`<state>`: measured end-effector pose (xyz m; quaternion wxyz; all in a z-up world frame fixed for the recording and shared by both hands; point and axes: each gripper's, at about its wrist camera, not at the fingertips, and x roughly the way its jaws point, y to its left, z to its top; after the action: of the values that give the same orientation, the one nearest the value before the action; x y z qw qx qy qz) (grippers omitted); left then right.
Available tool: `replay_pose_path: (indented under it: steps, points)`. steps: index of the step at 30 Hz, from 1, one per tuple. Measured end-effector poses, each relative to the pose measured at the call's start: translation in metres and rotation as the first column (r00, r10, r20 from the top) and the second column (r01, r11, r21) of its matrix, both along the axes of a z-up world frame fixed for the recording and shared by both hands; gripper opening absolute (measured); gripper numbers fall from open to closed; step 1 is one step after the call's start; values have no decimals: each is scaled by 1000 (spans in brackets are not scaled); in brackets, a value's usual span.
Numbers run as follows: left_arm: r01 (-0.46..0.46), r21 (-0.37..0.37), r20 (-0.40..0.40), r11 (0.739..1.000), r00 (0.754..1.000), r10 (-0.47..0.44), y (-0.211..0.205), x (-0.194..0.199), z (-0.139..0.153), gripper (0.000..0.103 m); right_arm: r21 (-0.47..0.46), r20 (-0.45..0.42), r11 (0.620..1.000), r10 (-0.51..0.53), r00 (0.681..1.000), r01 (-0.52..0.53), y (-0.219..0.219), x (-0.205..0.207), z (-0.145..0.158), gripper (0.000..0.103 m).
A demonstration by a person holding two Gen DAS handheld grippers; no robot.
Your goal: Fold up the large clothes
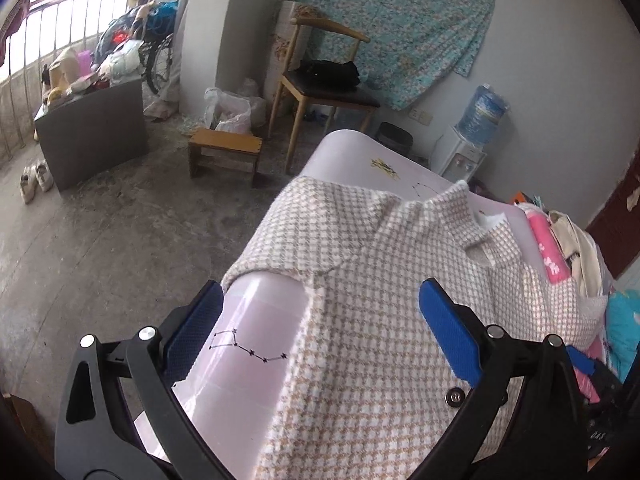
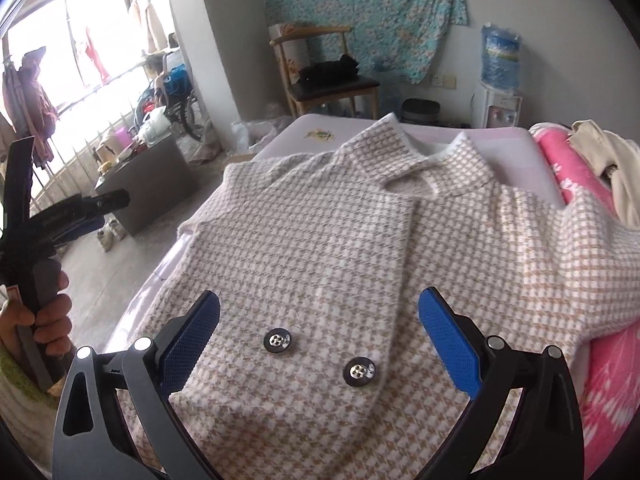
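Jacket (image 2: 320, 248): spread flat on the table (image 1: 256, 312), collar (image 2: 436, 160) at the far end, two buttons (image 2: 276, 340) at the near end. Left gripper (image 1: 320, 336): above the jacket's left edge. Right gripper (image 2: 320, 340): above the buttons. Bedding pile (image 2: 600, 320): right of the jacket. Chair (image 1: 324, 80), stool (image 1: 228, 152), water dispenser (image 1: 472, 140): beyond the table, by the far wall.

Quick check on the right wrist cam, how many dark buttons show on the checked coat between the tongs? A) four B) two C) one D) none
B: two dark round buttons sit on the front of the checked coat, side by side between the open fingers of the right tongs.
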<state>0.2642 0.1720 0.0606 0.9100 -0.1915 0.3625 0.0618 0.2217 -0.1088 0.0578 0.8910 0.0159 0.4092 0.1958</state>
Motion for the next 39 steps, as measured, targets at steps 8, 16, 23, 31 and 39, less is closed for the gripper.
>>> replay_pose_path:
  steps: [8,16,23,31,39]
  points:
    - [-157,-435,-222,887,973,63,98,51,-97,95,3,-90,997,82,993,-82,43,23,-32,97]
    - [-313,-757,-368,574,930,22,147,75,-204,95,-45,-144,993,104,984,-111,67,29,-54,97]
    - [-335,-871,-383,360,921,-71,156,99,-268,95,-59,-173,994,80,982,-92,68,37,-65,97]
    - [-405,-871,-437,280,897,-60,161,120,-310,82,-79,-183,994,54,982,-69,70,47,-74,97]
    - [-411,-807,-446,425,895,19,178,131,-283,19,-106,-165,994,16,986,-34,69,51,-83,93]
